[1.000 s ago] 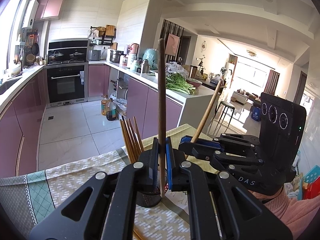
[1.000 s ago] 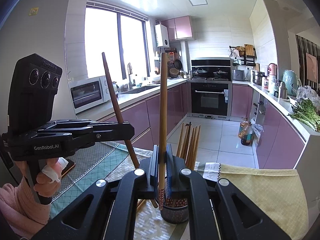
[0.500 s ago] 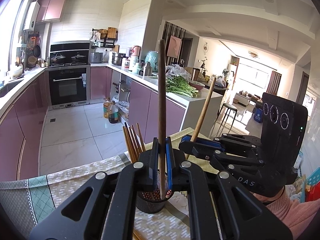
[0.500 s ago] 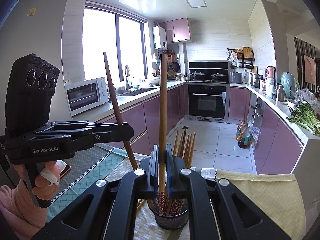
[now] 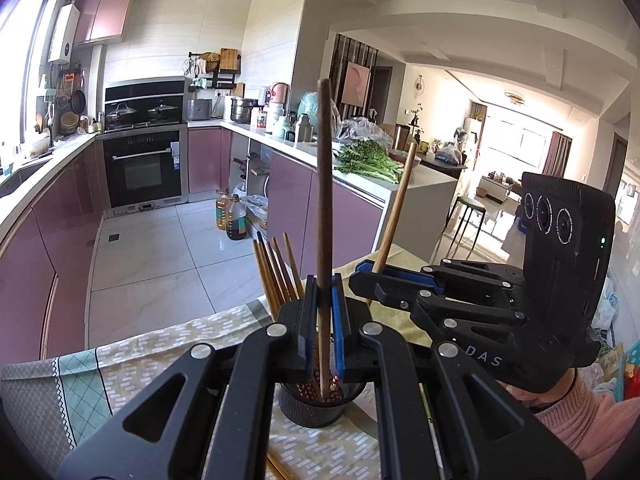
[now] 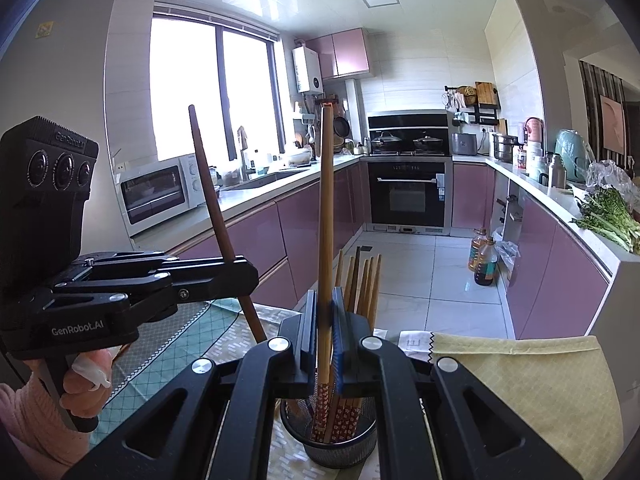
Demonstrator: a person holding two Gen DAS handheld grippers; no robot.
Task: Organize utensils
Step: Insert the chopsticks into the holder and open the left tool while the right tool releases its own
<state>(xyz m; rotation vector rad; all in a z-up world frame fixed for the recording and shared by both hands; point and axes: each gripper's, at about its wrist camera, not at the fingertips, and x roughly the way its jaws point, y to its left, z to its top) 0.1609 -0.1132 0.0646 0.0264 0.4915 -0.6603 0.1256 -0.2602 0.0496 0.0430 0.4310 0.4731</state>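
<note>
Wooden chopsticks, one clamped upright in each of my tongs: the dark chopstick [image 5: 324,200] in my left gripper [image 5: 325,320], the pale chopstick [image 6: 326,220] in my right gripper [image 6: 325,332], tips over the mesh holder [image 6: 340,446]. I judge this the drop-in step; next, lower both, then loosen.

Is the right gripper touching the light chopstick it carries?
Touching. Right wrist view: the right gripper pads pinch the light chopstick upright.
</note>
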